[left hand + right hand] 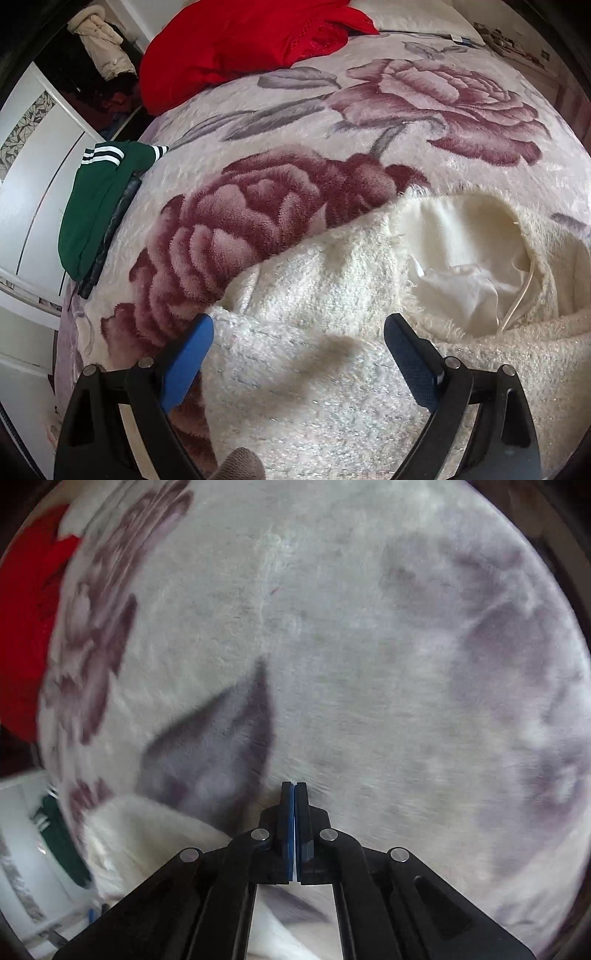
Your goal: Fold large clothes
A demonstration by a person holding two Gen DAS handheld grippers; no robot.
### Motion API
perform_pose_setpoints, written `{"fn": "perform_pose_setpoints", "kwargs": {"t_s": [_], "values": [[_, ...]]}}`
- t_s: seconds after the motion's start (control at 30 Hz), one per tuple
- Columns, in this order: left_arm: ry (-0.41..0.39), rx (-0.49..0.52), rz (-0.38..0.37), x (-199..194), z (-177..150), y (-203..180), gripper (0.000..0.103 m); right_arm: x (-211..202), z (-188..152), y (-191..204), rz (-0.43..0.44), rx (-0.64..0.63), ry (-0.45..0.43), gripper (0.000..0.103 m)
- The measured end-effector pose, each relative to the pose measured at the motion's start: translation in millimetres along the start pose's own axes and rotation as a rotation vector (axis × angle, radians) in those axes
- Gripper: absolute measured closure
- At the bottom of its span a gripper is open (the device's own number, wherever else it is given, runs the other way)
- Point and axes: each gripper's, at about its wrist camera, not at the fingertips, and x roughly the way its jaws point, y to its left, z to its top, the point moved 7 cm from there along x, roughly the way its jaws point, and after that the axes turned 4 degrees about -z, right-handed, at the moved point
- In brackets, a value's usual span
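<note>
Coat [314, 332] on blanket [295, 129] (sweater [96, 206] at left edge).

Cream garment [314, 332] (rose-patterned blanket [295, 206])

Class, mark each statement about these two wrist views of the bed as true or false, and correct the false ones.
1. The left gripper is open above the white fuzzy garment. True.
2. The right gripper is wide open. False: its fingers are pressed together with nothing visible between them.
3. A red cloth lies at the far end of the floral blanket. True.
4. The green striped garment lies on top of the white one. False: it sits apart at the bed's edge.
</note>
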Motion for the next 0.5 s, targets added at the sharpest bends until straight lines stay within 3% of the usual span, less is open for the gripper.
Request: {"fn": "perform_pose_setpoints", "kwargs": {"t_s": [0.03,0.07,0.17,0.2,0.37,0.43,0.47,0.5], "values": [[0.009,0.007,0.006,1.3,3.5,2.7,0.008,-6.5,-6.8,15.5,0.027,-0.112,0.019,0.102],[0.013,0.019,0.013,2.7,8.8,5.6,0.008,-9.1,-14.6,28.2,0.051,-0.171,0.042,0.095],[0.043,0.084,0.02,15.8,28.5,8.9,0.008,-20.5,-27.6,65.8,0.062,-0.322,0.028,0.026],[0.066,0.114,0.026,24.0,33.2,8.3,0.008,-19.2,-25.3,80.3,0.052,-0.364,0.012,0.023],[0.272,0.264,0.02,97.3,36.1,-1.1,0.008,28.1,5.5,148.5,0.017,-0.495,0.135,0.023],[0.283,0.276,0.012,109.4,36.8,-4.5,0.009,46.7,-6.0,151.7,-0.016,-0.554,0.241,0.024],[0.275,0.267,0.007,110.1,39.0,-5.2,0.009,52.7,-11.6,158.8,-0.08,-0.612,0.211,0.045],[0.267,0.257,0.004,108.9,40.8,-5.5,0.009,54.9,-15.4,162.6,-0.141,-0.656,0.173,0.078]]}}
